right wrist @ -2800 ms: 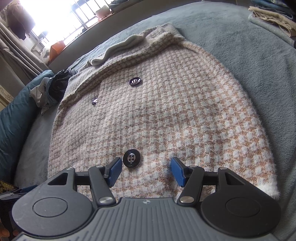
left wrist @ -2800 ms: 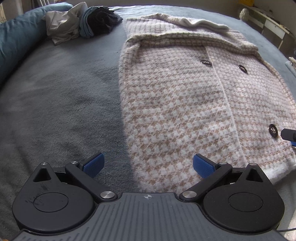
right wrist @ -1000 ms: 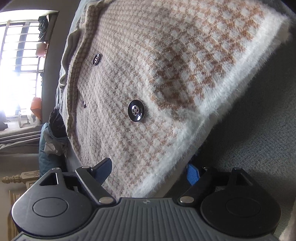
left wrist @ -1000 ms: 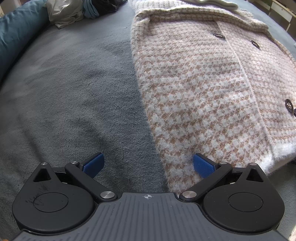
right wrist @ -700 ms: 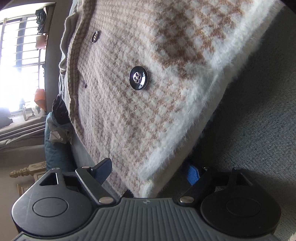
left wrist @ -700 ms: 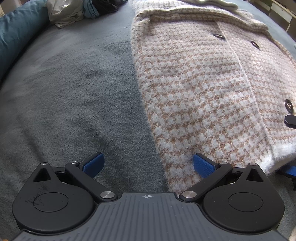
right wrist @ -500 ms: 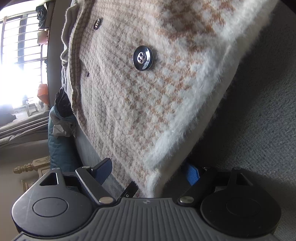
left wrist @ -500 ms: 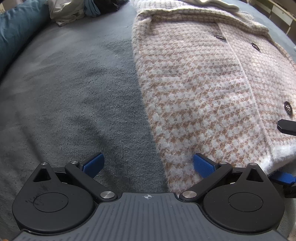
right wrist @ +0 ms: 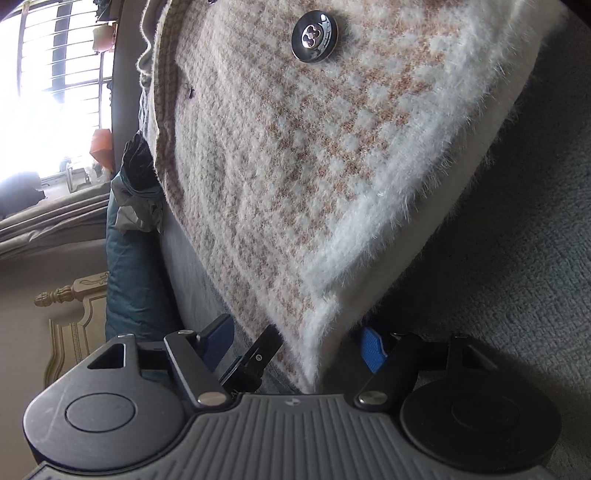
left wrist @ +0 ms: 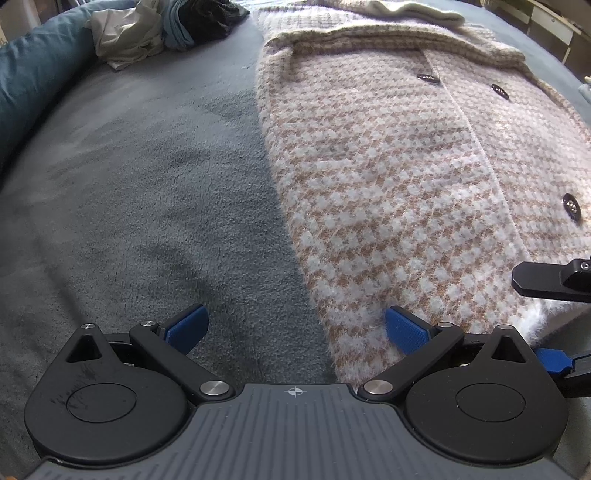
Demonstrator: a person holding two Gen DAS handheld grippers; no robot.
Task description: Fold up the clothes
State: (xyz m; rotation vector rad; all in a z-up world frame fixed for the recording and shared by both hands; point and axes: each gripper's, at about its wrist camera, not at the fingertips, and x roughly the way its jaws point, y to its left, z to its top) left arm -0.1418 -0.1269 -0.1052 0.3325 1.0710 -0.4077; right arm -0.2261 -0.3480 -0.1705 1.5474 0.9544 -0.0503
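A fuzzy tan-and-white houndstooth coat (left wrist: 388, 155) with dark buttons (left wrist: 570, 207) lies flat on a grey blanket (left wrist: 155, 192). My left gripper (left wrist: 293, 328) is open, low over the blanket, its jaws either side of the coat's near left hem corner. My right gripper (right wrist: 297, 341) is turned on its side and open, with the coat's white furry hem (right wrist: 373, 218) between its jaws, one blue pad (right wrist: 373, 349) under the cloth. The right gripper also shows in the left wrist view (left wrist: 554, 317) at the hem's right end. A shiny button (right wrist: 314, 36) is close ahead.
A heap of crumpled clothes (left wrist: 155, 27) lies at the far left of the bed beside a teal pillow (left wrist: 33, 70). A carved cream bed frame (right wrist: 70, 317) and a bright window (right wrist: 51, 85) show in the right wrist view. Furniture (left wrist: 546, 22) stands at the far right.
The right gripper has rolled onto its side and slid onto the coat's hem. The left gripper has drawn back to the near left hem corner and stayed open.
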